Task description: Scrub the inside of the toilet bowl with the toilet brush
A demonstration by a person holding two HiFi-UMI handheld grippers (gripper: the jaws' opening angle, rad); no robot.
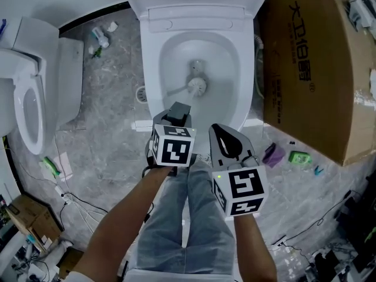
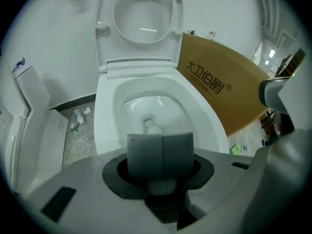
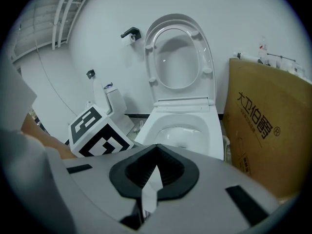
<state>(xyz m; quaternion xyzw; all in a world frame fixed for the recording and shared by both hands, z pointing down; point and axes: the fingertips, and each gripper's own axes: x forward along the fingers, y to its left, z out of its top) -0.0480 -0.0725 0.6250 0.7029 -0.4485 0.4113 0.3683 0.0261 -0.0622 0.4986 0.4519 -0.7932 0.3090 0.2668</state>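
The toilet brush (image 1: 197, 86) lies inside the toilet bowl (image 1: 151, 69), its bristled head low in the middle near the drain and its thin handle slanting toward the bowl's left wall. Just short of the bowl's front rim, the left hand-held gripper (image 1: 179, 111) points down into the bowl with its two jaw pads clenched flat against each other; nothing shows between them, and the brush handle's end sits close beyond their tip, though contact cannot be made out. The right hand-held gripper (image 1: 226, 140) hovers a little further back from the bowl's front rim and to its right, its jaws likewise pressed together and empty. Behind the bowl, the seat and lid (image 2: 141, 23) stand raised against the wall. A large brown cardboard box (image 1: 311, 57) printed with characters stands just to the right of the bowl. On the grey stone floor (image 1: 106, 134), a small purple thing (image 1: 273, 154) and a green thing (image 1: 299, 157) lie to the right of the bowl's front, and a second white toilet (image 1: 26, 104) stands well to the left of the bowl
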